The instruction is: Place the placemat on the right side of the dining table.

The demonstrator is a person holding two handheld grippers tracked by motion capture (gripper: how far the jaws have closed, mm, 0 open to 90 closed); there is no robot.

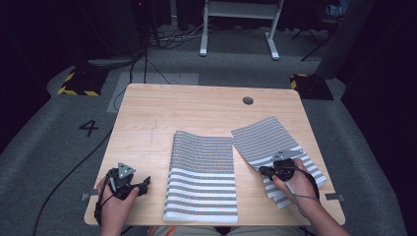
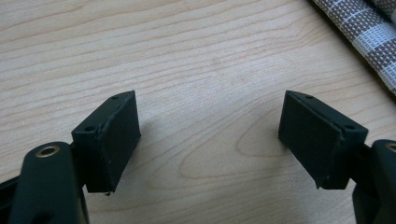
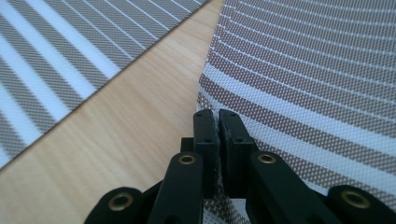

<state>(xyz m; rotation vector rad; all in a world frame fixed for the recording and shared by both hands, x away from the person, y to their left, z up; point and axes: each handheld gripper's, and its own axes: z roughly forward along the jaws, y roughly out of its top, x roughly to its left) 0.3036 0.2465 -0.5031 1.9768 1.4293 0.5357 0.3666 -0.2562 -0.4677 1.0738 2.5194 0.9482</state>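
Under my right gripper (image 3: 218, 122) lies the angled mat (image 1: 275, 140), its near-left edge pinched between closed jaws; its long axis runs away up-right. My left gripper (image 2: 210, 140) gapes over bare desk (image 2: 187, 56), farther off.

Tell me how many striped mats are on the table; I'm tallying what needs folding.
2. One striped mat lies flat mid-table near the front edge; the other mat lies askew to its right, its edge pinched by the right gripper. None looks hidden.

Left of the middle striped mat (image 1: 201, 177) bare table (image 1: 142, 128) lies free; right of it, a narrow wood strip, then the angled mat (image 1: 268, 137).
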